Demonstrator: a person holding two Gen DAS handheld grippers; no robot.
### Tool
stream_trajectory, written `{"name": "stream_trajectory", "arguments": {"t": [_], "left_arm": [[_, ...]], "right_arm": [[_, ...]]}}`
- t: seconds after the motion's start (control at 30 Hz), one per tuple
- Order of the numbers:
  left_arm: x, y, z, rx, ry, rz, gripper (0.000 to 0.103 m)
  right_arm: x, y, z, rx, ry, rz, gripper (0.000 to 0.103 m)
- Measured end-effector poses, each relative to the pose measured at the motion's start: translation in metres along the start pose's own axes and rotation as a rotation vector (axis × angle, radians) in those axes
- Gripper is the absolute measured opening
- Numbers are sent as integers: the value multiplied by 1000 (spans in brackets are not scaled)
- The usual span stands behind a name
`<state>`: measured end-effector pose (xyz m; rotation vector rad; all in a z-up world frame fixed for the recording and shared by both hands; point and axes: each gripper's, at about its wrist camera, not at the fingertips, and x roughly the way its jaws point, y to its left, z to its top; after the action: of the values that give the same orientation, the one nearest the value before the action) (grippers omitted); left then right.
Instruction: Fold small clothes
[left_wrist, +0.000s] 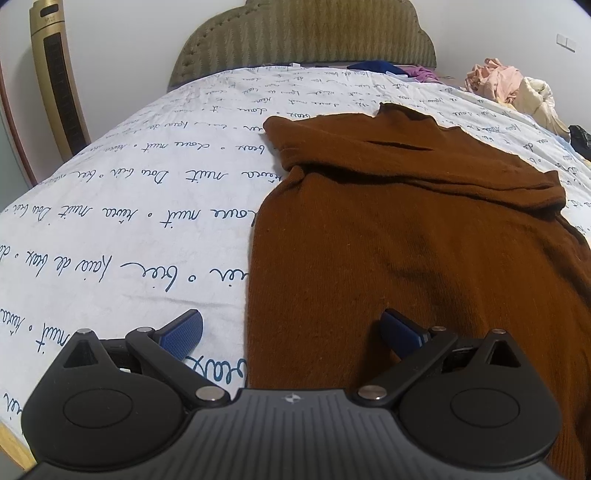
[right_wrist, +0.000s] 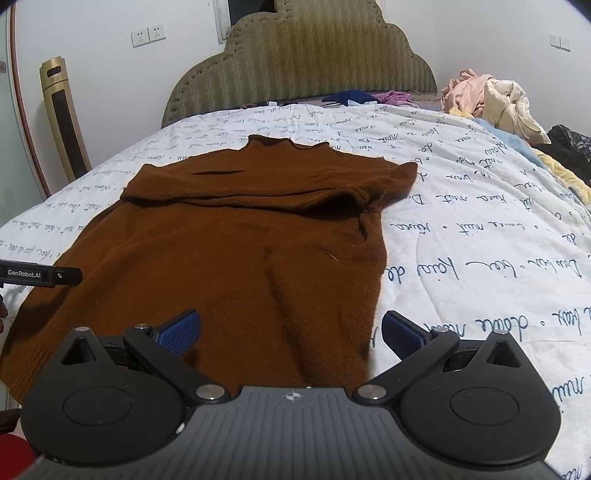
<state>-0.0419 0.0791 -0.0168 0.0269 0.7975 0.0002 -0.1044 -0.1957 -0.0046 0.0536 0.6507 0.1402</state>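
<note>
Olive headboard (right_wrist: 295, 66) against white wall (right_wrist: 480, 33)

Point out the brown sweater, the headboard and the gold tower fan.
brown sweater (right_wrist: 229, 258): right wrist view, middle of its body.
headboard (right_wrist: 306, 70): right wrist view, centre of the padded panel.
gold tower fan (left_wrist: 59, 81): left wrist view, its dark front grille.

Both wrist views sit low at the bed's foot, facing the headboard (left_wrist: 306, 33); left over the brown sweater's (left_wrist: 424, 240) left edge, right over its right
</note>
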Motion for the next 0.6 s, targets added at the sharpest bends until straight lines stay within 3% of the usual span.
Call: {"name": "stream_trajectory", "arguments": {"t": [0.43,0.6], "left_arm": [[-9,37,-9,-38,44,-100,103],[-7,46,-11,-66,88,-179,103]], "right_arm": [[-9,-30,-12,86,69,0,95],[-5,-29,-23,78,139,35,84]]}}
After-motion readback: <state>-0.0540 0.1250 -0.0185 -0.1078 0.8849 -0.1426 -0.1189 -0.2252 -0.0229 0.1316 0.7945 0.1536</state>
